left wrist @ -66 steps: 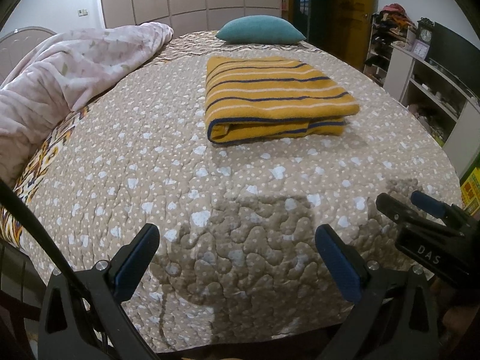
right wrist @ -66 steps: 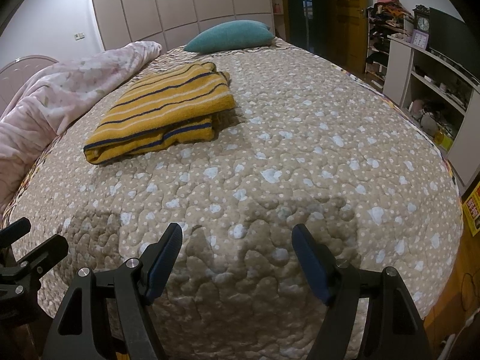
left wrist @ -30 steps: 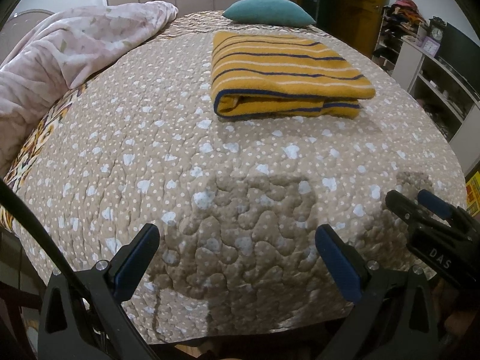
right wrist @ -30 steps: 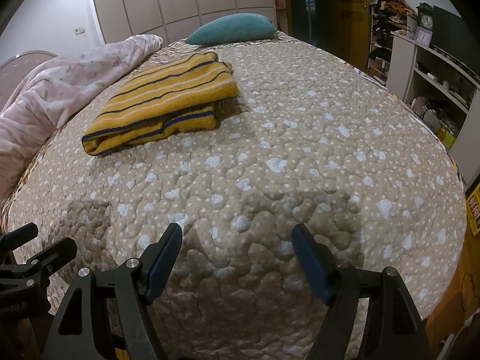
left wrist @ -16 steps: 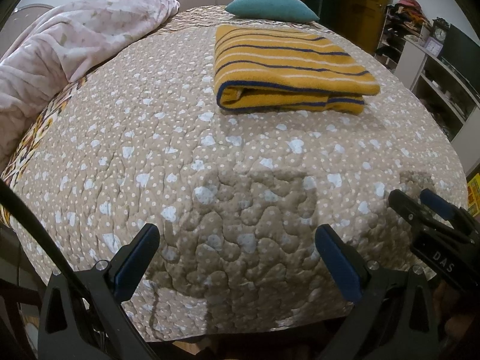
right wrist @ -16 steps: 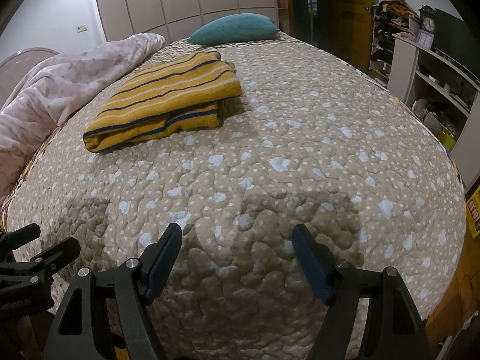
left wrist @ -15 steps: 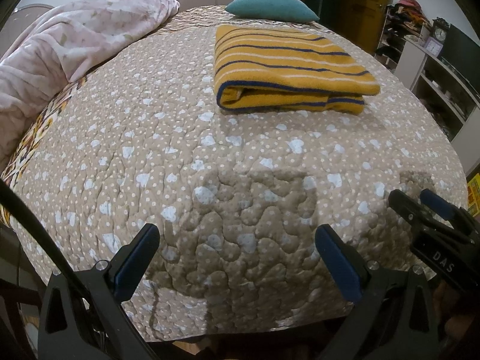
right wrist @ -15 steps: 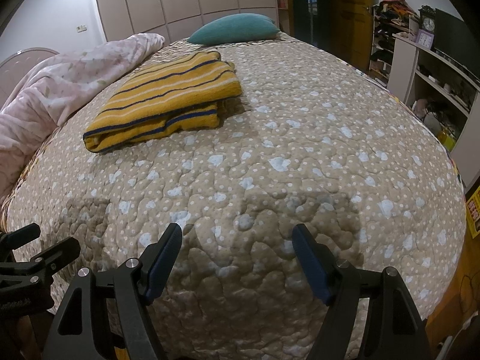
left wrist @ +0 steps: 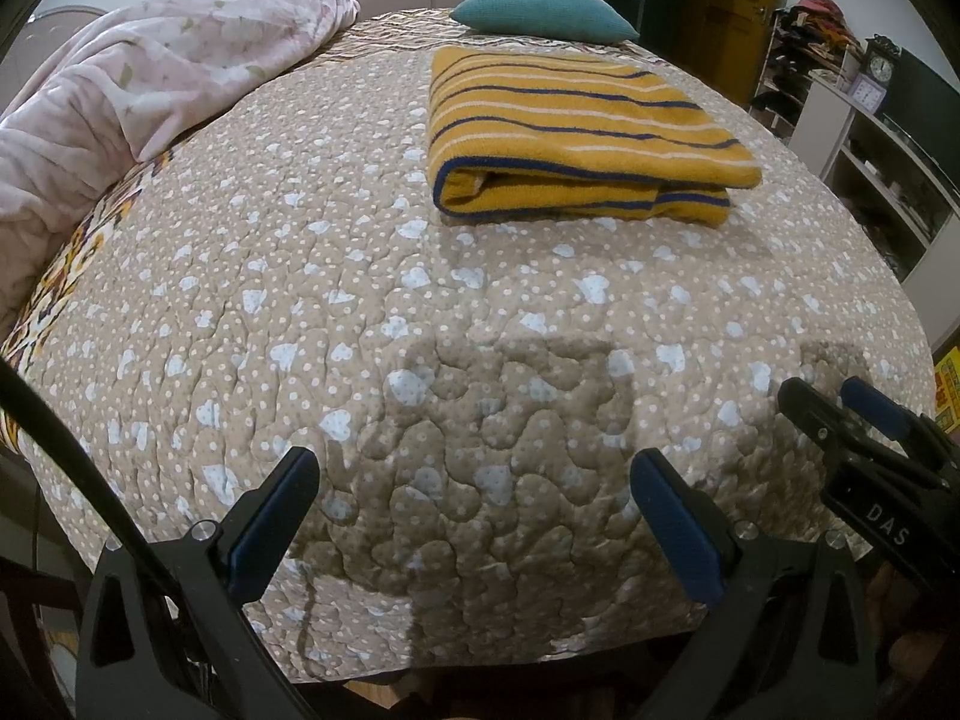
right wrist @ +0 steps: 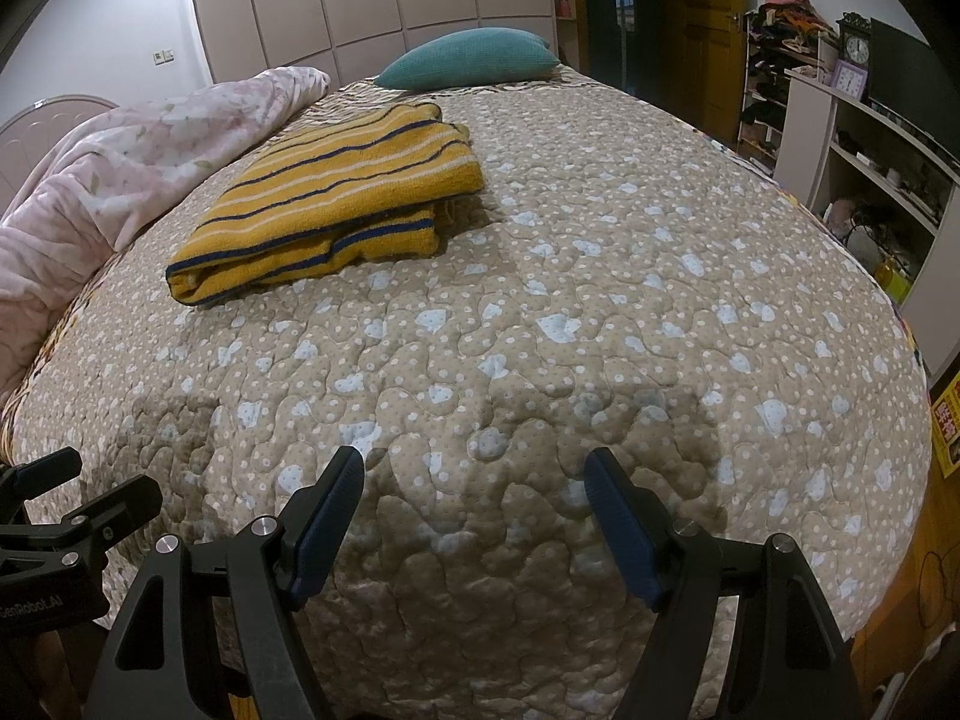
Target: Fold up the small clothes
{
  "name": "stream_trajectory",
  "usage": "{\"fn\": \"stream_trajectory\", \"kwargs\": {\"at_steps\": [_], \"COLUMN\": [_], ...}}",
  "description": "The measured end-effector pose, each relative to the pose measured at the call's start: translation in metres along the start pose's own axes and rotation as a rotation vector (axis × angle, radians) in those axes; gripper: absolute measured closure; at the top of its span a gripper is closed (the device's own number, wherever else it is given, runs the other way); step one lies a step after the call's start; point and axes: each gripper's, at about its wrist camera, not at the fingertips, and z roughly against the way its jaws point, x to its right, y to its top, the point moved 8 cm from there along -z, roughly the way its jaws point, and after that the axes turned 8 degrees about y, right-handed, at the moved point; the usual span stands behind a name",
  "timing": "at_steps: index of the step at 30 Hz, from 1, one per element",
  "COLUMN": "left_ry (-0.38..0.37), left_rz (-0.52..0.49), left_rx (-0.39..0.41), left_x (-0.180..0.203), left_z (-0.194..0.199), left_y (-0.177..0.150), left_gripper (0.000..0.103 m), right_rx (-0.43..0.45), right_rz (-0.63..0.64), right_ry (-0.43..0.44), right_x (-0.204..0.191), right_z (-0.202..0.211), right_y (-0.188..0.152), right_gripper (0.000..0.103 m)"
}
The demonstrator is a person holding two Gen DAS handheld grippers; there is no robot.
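Note:
A folded yellow garment with navy and white stripes (left wrist: 576, 138) lies on the quilted tan bedspread (left wrist: 360, 312), beyond both grippers; it also shows in the right wrist view (right wrist: 336, 204). My left gripper (left wrist: 474, 516) is open and empty, low over the bed's near edge. My right gripper (right wrist: 474, 516) is open and empty, also over the near edge, to the right of the left one. The right gripper shows in the left wrist view (left wrist: 840, 414); the left gripper shows at the left edge of the right wrist view (right wrist: 72, 492).
A pink floral duvet (left wrist: 120, 90) is heaped along the bed's left side. A teal pillow (left wrist: 540, 9) lies at the far end. White shelving (right wrist: 870, 150) with clocks stands to the right, and a yellow door (right wrist: 702, 30) behind it.
Both grippers have moved forward toward the garment, so it looks larger and nearer. Both stay open and empty.

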Motion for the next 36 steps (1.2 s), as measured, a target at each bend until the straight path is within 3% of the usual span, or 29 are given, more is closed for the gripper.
{"fn": "stream_trajectory", "kwargs": {"at_steps": [28,36], "left_ry": [0.0,0.022], "left_rz": [-0.001,0.012], "left_rx": [-0.001,0.023], "left_x": [0.0,-0.007], "left_z": [-0.002,-0.001], "left_y": [0.0,0.002], "left_gripper": [0.0,0.0], "right_rx": [0.002,0.017], "right_rz": [0.004,0.039], "right_ry": [-0.001,-0.006], "right_x": [-0.001,-0.006], "right_z": [-0.001,-0.002], "right_y": [0.0,0.015], "right_gripper": [0.023,0.023]}}
